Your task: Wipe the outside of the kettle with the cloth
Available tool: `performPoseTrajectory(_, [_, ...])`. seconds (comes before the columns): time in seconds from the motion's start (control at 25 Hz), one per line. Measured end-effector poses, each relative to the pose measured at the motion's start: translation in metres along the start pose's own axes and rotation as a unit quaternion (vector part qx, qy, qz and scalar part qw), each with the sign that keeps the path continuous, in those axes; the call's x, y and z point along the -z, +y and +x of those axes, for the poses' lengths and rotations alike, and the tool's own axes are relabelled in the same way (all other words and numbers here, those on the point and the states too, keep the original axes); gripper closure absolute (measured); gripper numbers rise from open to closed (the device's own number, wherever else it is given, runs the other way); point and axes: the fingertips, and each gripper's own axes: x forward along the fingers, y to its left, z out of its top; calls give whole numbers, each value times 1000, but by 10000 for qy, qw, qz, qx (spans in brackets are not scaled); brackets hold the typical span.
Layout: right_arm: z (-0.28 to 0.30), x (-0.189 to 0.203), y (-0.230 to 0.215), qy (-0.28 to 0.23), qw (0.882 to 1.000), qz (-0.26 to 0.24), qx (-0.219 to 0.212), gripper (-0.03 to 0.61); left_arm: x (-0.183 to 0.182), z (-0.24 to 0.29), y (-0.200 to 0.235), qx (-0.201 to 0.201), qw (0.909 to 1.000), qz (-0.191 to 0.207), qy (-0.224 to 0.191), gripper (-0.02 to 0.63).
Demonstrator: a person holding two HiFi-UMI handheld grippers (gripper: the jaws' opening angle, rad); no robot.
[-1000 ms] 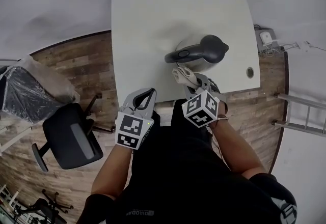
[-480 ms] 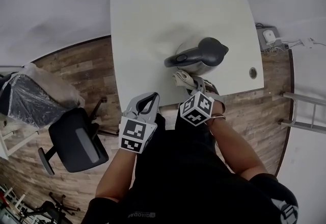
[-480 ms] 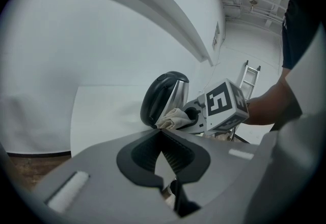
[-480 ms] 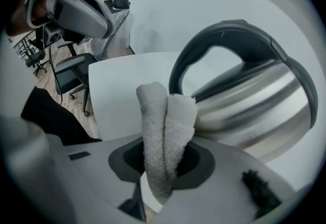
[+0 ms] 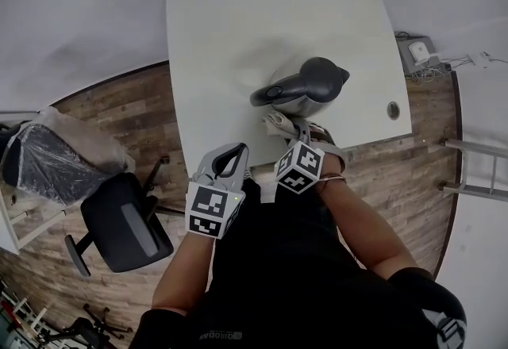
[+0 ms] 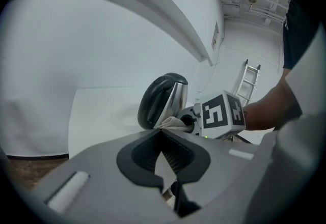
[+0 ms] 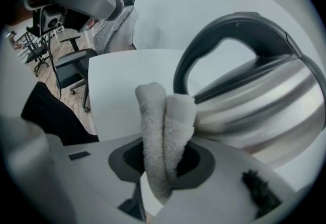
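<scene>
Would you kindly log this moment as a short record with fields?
Kettle: upright on the white table, steel body, dark handle and lid
Cloth: folded, clamped in the right gripper, touching the kettle's steel side below the handle
Left gripper: shut, empty, apart from the kettle
Stage: cloth in contact with kettle

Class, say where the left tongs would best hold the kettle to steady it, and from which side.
Probably the dark arched handle, approached from the person's left: it juts that way with an open loop, while the right tongs hold the cloth by the near wall.
</scene>
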Motion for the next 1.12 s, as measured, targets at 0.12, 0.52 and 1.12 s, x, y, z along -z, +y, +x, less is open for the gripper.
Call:
performPoseTrajectory(0.12, [-1,1,0,-53,10000,-40,19,482,-1,2,-1,5,10000,-15,-7,609])
performPoseTrajectory(0.52, [-71,-21,-11,-1564,9607,2104,-910,482,-21,6,-20,250,9995,92,-148,609])
performPoseTrajectory(1.12, [-193,12,-112,-3832,7352,5442,-1282,482,-69,3,-40,449,9950,736,-502,609])
